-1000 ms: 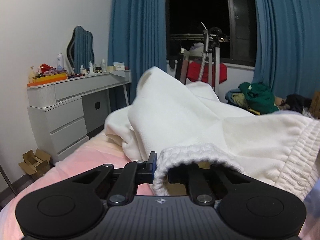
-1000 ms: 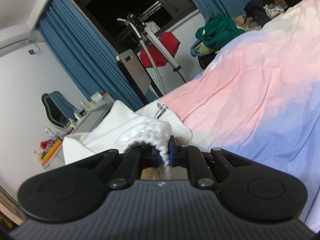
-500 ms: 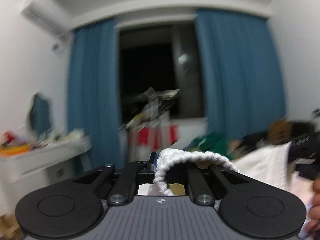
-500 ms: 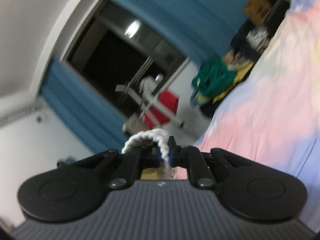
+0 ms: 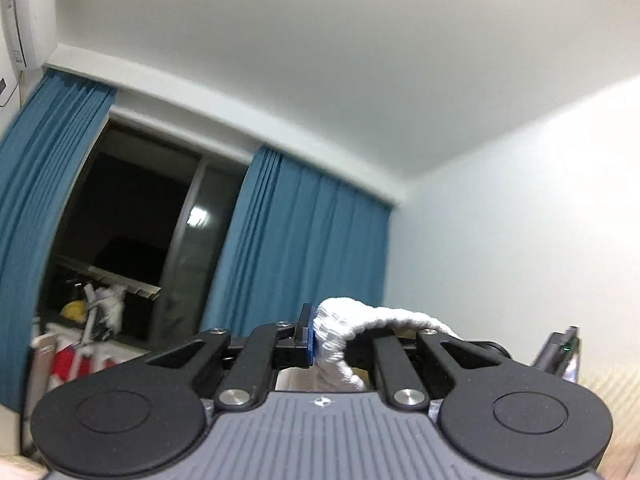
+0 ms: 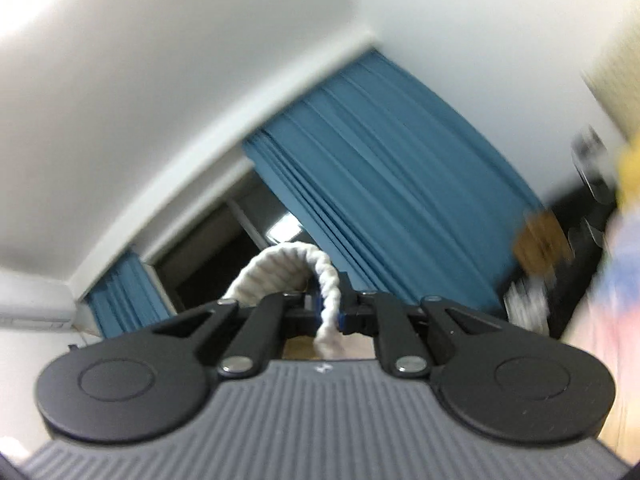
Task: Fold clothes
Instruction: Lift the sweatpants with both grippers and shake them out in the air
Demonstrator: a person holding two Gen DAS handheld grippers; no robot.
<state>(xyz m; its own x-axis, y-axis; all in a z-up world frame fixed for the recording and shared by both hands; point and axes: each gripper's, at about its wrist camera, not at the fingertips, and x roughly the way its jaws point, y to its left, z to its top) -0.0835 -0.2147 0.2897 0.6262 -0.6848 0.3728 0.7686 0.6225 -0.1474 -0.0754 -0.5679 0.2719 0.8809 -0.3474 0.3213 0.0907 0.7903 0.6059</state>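
Blue curtains (image 5: 292, 248), ceiling ahead — left gripper (image 5: 320, 344) and right gripper (image 6: 329, 312) both clenched on white ribbed hem (image 5: 360, 320), garment hanging below, unseen.

White ribbed elastic waistband (image 5: 352, 322) of a garment, bunched and arching over the left gripper's fingers, another stretch (image 6: 320, 276) looping up from the right gripper's fingers

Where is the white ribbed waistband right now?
The white ribbed waistband is pinched in the left claw and, in the right wrist view, in the right claw, arching above each in front of the blue curtains.
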